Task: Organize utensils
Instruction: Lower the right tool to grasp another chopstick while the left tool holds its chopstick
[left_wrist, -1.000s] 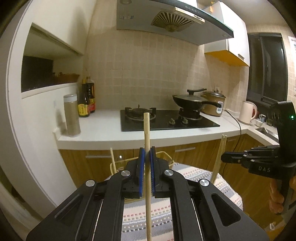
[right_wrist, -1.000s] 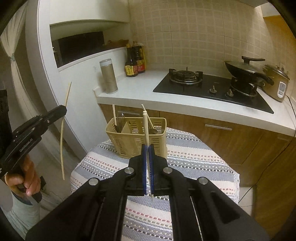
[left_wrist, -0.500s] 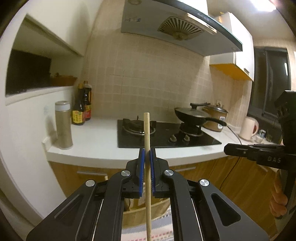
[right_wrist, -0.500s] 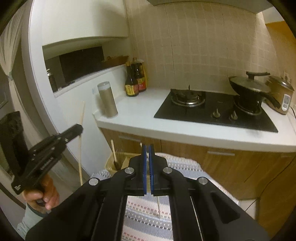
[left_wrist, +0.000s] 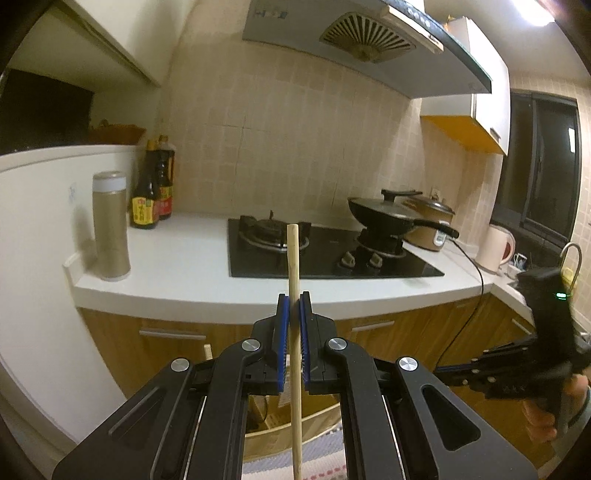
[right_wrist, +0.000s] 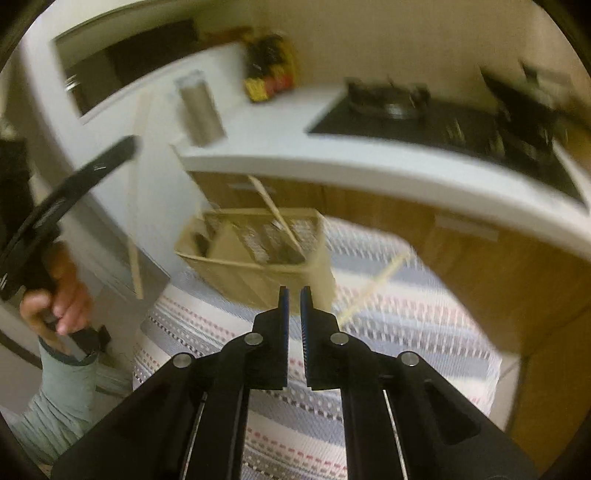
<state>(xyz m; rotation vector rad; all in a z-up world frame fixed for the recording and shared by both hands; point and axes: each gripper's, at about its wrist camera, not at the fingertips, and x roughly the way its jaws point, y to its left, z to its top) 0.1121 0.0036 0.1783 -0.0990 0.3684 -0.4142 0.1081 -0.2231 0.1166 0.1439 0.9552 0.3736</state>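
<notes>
My left gripper (left_wrist: 294, 299) is shut on a pale wooden chopstick (left_wrist: 293, 258) that stands upright between its blue pads. In the right wrist view the same gripper (right_wrist: 125, 146) is at the left, with its chopstick (right_wrist: 135, 266) hanging beside the table. My right gripper (right_wrist: 294, 291) hovers over the near edge of a beige slotted basket (right_wrist: 236, 273); its jaws are opening and nothing is between them. A blurred loose chopstick (right_wrist: 373, 291) is over the striped cloth, right of the basket and apart from the pads. Another chopstick (right_wrist: 275, 212) leans inside the basket.
The basket stands on a small table with a striped cloth (right_wrist: 406, 332). Behind it runs a white counter (left_wrist: 177, 266) with a gas hob (left_wrist: 317, 254), a wok (left_wrist: 384, 218), sauce bottles (left_wrist: 147, 199) and a steel flask (left_wrist: 110, 225). A person's hand (right_wrist: 62, 295) holds the left gripper.
My right gripper has tipped down toward the basket, its pads have parted and the chopstick it held has left them. The left gripper has shifted sideways, still gripping its chopstick.
</notes>
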